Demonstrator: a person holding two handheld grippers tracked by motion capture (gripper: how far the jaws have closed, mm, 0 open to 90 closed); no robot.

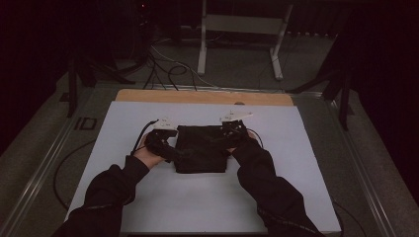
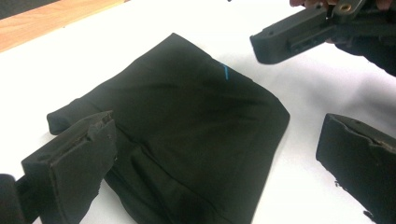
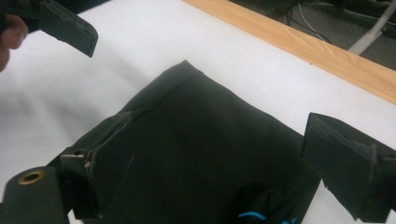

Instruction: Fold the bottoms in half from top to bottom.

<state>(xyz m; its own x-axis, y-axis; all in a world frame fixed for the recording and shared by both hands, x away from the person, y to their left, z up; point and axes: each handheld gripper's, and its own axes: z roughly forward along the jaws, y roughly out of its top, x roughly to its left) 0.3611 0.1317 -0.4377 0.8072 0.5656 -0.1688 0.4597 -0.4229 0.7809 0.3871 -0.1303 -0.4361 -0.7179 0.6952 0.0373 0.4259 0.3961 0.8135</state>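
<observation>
From the high view I see the folded black garment (image 1: 201, 148) lying in the middle of the white table cover (image 1: 286, 197), my left gripper (image 1: 165, 140) at its left edge and my right gripper (image 1: 232, 133) at its right edge. In the left gripper view my jaws stand spread wide, one over the garment's (image 2: 187, 135) near corner, the other over bare cover. In the right gripper view my jaws are likewise spread, straddling the garment (image 3: 196, 154) without pinching it; the wooden table edge (image 3: 303, 42) runs behind.
</observation>
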